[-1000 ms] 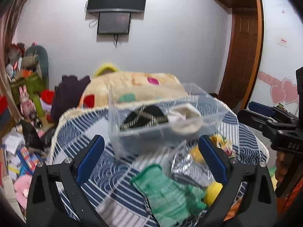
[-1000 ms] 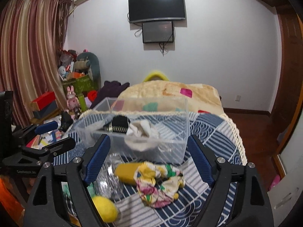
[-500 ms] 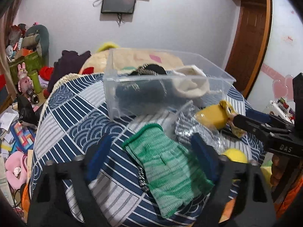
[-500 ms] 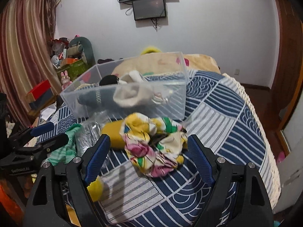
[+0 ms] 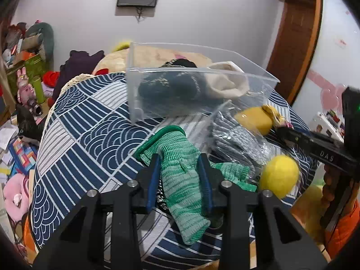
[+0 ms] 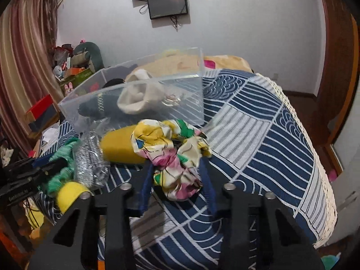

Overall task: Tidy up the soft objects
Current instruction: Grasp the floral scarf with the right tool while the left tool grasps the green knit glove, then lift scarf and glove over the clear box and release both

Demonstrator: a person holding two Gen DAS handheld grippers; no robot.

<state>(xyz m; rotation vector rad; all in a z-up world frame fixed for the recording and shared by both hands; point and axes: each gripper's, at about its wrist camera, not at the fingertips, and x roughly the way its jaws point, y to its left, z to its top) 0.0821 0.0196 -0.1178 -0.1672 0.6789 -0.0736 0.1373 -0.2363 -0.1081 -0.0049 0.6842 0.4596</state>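
My left gripper (image 5: 180,164) is shut on a green knitted glove (image 5: 182,186) that lies on the blue patterned tablecloth (image 5: 90,135). My right gripper (image 6: 175,168) is shut on a floral cloth scrunchie (image 6: 173,153) on the same cloth. A clear plastic bin (image 5: 193,90) stands behind them and holds a dark knitted item (image 5: 171,85) and a cream cloth (image 5: 227,85). The bin also shows in the right wrist view (image 6: 139,96).
A yellow sponge (image 6: 121,146), a silver-grey bagged item (image 5: 236,141) and a yellow ball (image 5: 279,175) lie between the grippers. The table edge drops away on the right (image 6: 324,180). Clutter and toys (image 5: 27,72) fill the floor at the left.
Both grippers have dropped down and forward to the table and closed, the left on the green glove, the right on the floral scrunchie.
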